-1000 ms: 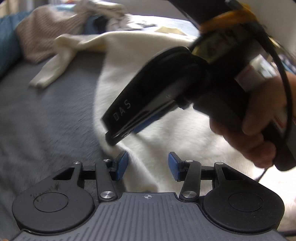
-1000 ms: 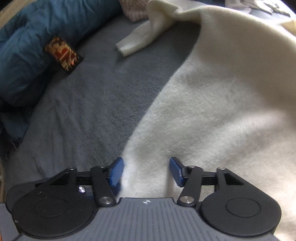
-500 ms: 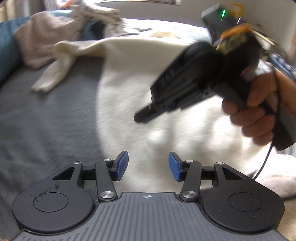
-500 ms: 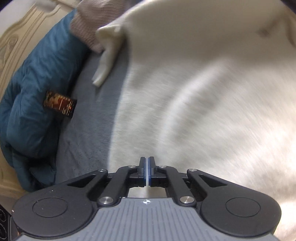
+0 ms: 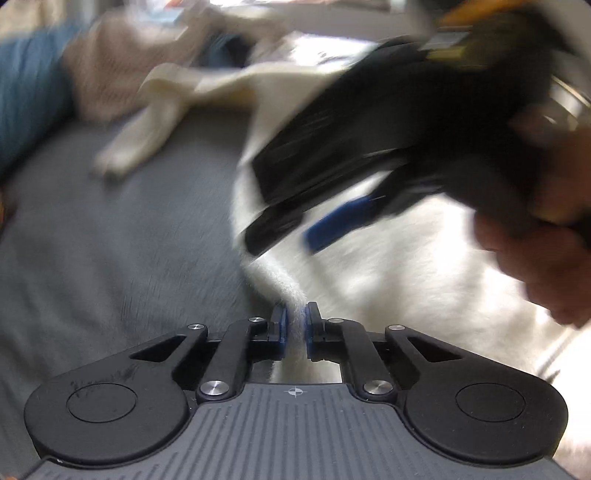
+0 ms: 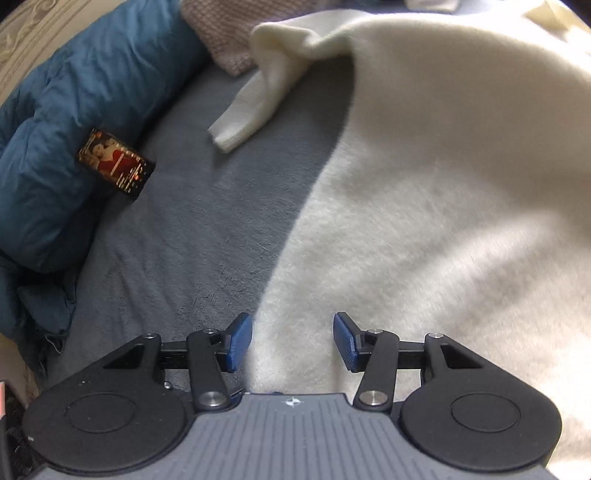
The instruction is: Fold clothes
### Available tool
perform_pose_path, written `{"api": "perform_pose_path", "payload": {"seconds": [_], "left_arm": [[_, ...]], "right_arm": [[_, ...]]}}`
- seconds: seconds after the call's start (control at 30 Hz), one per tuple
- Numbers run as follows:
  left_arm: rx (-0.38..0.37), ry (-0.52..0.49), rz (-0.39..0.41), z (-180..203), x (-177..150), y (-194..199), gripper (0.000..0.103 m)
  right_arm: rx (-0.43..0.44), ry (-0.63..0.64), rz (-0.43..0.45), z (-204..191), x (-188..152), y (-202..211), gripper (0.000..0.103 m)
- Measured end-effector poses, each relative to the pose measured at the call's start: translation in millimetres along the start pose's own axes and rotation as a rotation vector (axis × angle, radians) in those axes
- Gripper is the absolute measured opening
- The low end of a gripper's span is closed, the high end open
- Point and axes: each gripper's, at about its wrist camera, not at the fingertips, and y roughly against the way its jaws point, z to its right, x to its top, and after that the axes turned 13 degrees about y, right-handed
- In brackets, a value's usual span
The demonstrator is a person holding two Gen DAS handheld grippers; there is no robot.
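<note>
the cream fleece garment [image 6: 443, 192] lies spread on a grey blanket [image 6: 192, 236], its edge pinched into a ridge between the narrow jaws of the left gripper [image 5: 294, 328]. just ahead and to the right of those jaws the right gripper [image 6: 292, 339] hovers over the fleece, jaws wide, held by a hand [image 5: 543, 258] — blurred. one sleeve [image 6: 255, 107] trails far ahead-left of the right jaws; a teal quilt [image 6: 74, 122] lies further left.

A home bedroom is showing here: a grey plush bed cover [image 6: 207, 236] is spreading across the near ground, a blue quilted duvet [image 6: 74, 110] is bunching at far left against a carved wooden headboard [image 6: 33, 26], and loose clothes [image 6: 225, 33] are piling at the far side.
</note>
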Motion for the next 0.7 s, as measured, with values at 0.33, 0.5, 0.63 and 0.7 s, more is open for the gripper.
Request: {"api": "perform_pose_path", "payload": {"seconds": [0.33, 0.5, 0.63, 0.7], "left_arm": [[-0.102, -0.306, 0.076, 59, -14, 13, 0.014], [-0.130, -0.216, 0.033, 45, -12, 20, 0.032], [-0.143, -0.147, -0.020, 37, -4, 11, 0.037], [-0.129, -0.141, -0.046, 42, -3, 6, 0.038]], "right_arm": [[0.103, -0.226, 0.124, 53, -37, 12, 0.011], [0.217, -0.481, 0.218, 104, -70, 21, 0.011], [0.274, -0.559, 0.247, 112, -81, 17, 0.011], [0.294, -0.583, 0.256, 114, -84, 16, 0.011]]}}
